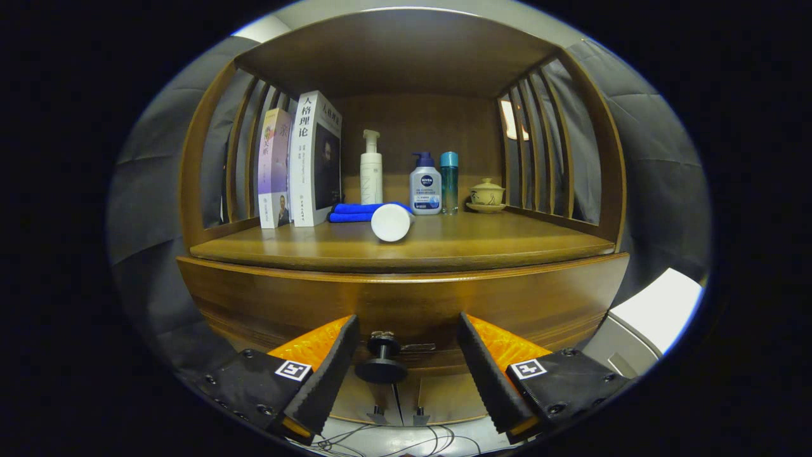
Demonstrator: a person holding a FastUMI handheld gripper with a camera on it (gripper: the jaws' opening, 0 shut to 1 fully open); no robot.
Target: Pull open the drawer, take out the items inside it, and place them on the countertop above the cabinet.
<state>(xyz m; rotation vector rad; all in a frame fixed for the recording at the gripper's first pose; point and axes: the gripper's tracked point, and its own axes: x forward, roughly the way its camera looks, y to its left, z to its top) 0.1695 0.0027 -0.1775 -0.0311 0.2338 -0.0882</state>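
Filling the scene, the brown wooden cabinet with slatted sides [406,298] carries a polished wooden counter [444,244] above a wide, curved drawer front [406,304], which sits flush with the frame, so the drawer reads as closed. That fits two stages: either the drawer waits to be pulled, or it has been emptied and pushed back; what lies inside is hidden. On the counter stand two upright books [301,162], a white pump bottle [371,168], a white-and-blue pump bottle [425,184], a slim teal bottle [449,182] and a small lidded ceramic cup on a saucer [487,194], ranged along the back where they leave the front free. Nearer the front, a white cylinder lying on its side [391,222] shows its round end, touching a folded blue cloth [355,212]; whether either came from the drawer I cannot tell. The gripper [406,374] has its fingers spread wide, holding nothing, with the small dark round drawer knob [381,360] between them, nearer the left finger, seemingly lined up so the fingers could close on it.
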